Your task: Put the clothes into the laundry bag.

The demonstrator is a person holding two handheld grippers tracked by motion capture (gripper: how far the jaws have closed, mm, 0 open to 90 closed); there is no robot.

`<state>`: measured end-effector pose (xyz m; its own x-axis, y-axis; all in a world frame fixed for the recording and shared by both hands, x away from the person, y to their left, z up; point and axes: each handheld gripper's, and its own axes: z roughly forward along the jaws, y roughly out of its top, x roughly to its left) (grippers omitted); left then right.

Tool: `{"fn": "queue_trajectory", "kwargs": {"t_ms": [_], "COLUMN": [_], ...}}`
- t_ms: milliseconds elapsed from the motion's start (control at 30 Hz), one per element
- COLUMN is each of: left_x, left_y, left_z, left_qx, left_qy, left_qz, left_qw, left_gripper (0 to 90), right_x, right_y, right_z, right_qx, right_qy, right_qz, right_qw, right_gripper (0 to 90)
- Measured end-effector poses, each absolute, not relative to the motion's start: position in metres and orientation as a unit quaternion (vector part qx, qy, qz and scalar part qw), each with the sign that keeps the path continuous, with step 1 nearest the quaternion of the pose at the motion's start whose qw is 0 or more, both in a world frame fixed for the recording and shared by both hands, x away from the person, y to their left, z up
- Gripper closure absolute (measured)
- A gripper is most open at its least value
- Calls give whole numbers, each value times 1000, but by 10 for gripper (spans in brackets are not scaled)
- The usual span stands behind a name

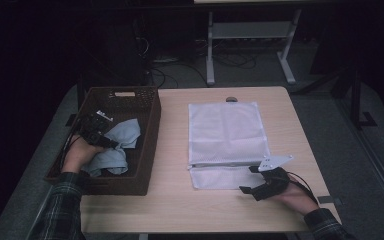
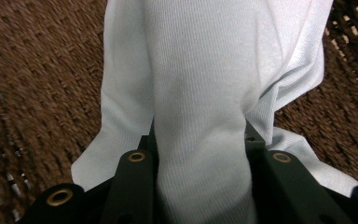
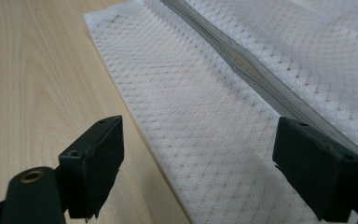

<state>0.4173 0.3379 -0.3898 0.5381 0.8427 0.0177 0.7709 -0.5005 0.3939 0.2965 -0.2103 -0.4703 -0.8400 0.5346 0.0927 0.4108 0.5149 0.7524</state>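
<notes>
Left claw (image 2: 200, 154) clamps a pale cloth (image 2: 200, 84) in the basket (image 1: 150, 125) at the tabletop's left edge; right claw (image 3: 198, 163) wide over a mesh bag (image 3: 205, 116)

Left gripper (image 2: 200, 154) view: pale cloth (image 2: 200, 84) runs off top and bottom edges, covering jaw tips; basket weave (image 2: 37, 84) blurred. Right gripper (image 3: 198, 163) view: mesh bag (image 3: 223, 107) cut by top, right, bottom edges; far zip end out of focus

Soft, finely ribbed pale-blue cloth (image 2: 200, 93) is bunched between matt black plastic jaws, over a rough brown woven basket (image 2: 37, 84). White mesh laundry bag (image 3: 205, 116) lies between the other jaws, on smooth pale wood table (image 3: 32, 70).
</notes>
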Motion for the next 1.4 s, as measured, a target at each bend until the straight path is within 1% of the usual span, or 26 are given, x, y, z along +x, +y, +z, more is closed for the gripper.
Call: {"fn": "queue_trajectory", "kwargs": {"t_ms": [367,733,1000,1400], "left_x": [401,388,379,369], "left_y": [340,334,321,295], "left_z": [-354,-320,-295,-274], "left_qx": [842,834,831,837], "left_qy": [473,467,453,424], "left_qz": [117,131,133,130], "left_qw": [230,262,293,320], "left_gripper": [672,673,673,673], "right_x": [297,297,297,298], "right_y": [-211,-211,-212,-213], "right_z": [-470,-470,-470,-470], "right_qx": [274,274,275,277], "right_qy": [866,866,865,865], "right_qz": [411,411,411,412], "right_qw": [77,78,78,78], "right_gripper": [158,158,158,158]}}
